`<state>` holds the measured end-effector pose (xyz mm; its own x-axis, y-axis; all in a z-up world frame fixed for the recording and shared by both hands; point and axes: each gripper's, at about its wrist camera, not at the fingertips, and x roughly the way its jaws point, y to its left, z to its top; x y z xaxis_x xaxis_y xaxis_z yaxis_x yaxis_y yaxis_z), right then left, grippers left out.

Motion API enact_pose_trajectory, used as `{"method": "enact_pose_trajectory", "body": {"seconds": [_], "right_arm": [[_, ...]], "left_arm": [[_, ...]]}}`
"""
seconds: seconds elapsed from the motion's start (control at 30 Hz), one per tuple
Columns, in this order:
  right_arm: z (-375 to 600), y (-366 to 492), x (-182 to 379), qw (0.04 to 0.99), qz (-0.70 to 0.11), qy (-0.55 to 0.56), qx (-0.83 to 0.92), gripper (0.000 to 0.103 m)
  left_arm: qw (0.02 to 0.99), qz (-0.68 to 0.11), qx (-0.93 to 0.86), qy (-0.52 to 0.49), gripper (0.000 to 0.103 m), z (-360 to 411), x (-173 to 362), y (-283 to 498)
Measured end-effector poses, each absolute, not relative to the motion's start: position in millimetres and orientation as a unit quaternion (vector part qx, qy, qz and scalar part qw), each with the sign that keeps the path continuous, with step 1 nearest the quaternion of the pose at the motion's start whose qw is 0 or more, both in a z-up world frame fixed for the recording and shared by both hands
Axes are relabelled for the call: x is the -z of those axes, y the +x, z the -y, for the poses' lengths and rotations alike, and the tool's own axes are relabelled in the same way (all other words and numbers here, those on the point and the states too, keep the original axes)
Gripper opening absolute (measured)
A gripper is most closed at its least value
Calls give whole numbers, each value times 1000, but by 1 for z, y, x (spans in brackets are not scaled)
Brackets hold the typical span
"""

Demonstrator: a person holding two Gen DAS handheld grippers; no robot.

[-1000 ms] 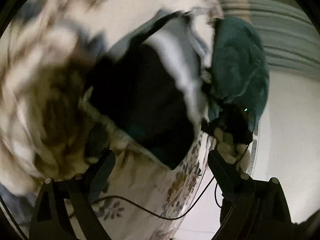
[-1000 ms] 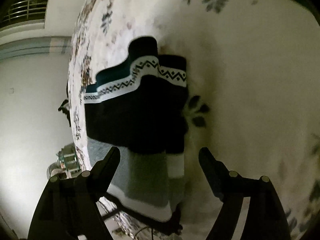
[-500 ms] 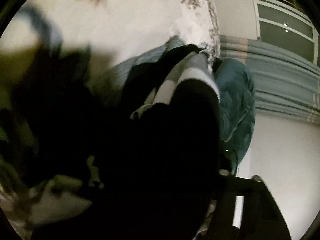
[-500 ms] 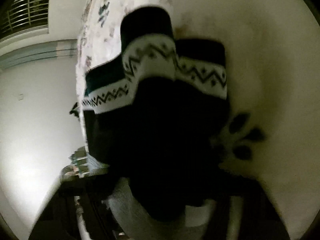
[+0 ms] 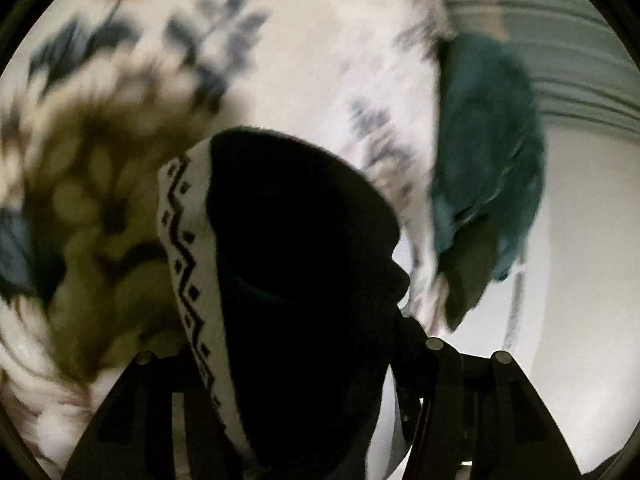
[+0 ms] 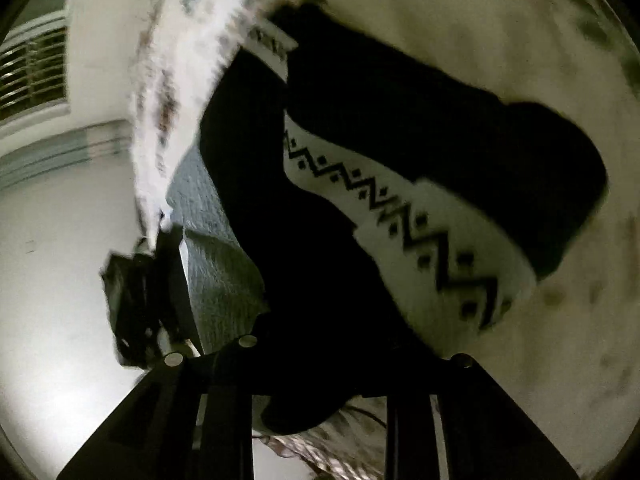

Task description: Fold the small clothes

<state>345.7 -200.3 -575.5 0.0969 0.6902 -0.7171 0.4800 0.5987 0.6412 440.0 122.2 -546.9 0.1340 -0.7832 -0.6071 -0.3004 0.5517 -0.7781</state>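
Observation:
A small dark knitted garment with a white zigzag-patterned band fills the middle of both views. In the left wrist view my left gripper is shut on the dark garment, whose patterned band runs down its left side. In the right wrist view my right gripper is shut on the same garment, lifted over the floral bedspread. Its fingertips are hidden in the cloth. A grey knitted part hangs at the left.
The floral bedspread lies behind the garment. A teal cloth hangs at the bed's right edge in the left wrist view. A dark object sits at the bed's edge. A white wall and window lie beyond.
Both grippers were open above the flat garment a second ago. They closed on it and lifted it, and the views have swung and blurred.

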Motion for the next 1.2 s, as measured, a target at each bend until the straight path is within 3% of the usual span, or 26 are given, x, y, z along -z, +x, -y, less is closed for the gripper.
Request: {"method": "enact_pose_trajectory", "body": {"seconds": [0.13,0.17,0.2,0.23,0.33,0.53,0.63,0.73,0.87,0.9,0.93,1.03,1.2], "right_arm": [[209,345,592,567,-699,429,-75,35],[213,347,587,573,-701,417,-81,36],[218,348,580,585,-702,398,-84,45],[222,349,570,598,-702,377,-85,53],[231,351,542,629,-705,316,-86,59],[259,362,502,670,-693,258,-73,61],[256,400,499,693,-675,243,-69,61],[243,445,515,703,-675,210,-75,61],[215,477,556,668,-714,190,-89,60],[210,476,560,669,-714,186,-86,47],[207,476,560,677,-710,174,-81,15],[203,476,544,706,-688,151,-80,9],[222,474,507,753,-645,127,-30,8]], "left_arm": [[621,-625,191,-433,62,-131,544,423],[632,-618,189,-427,71,-135,536,409],[648,-610,180,-419,80,-142,524,399],[658,-605,173,-415,83,-147,520,390],[699,-594,117,-379,86,-170,497,349],[700,-655,3,-285,86,-173,544,260],[726,-637,4,-259,87,-168,559,240],[731,-636,-2,-247,103,-159,565,243],[726,-643,-46,-239,103,-144,571,256],[727,-642,-58,-237,103,-142,572,257],[730,-638,-70,-234,103,-137,572,259],[725,-645,-94,-223,103,-127,575,266],[716,-648,-91,-242,103,-124,561,286]]}}
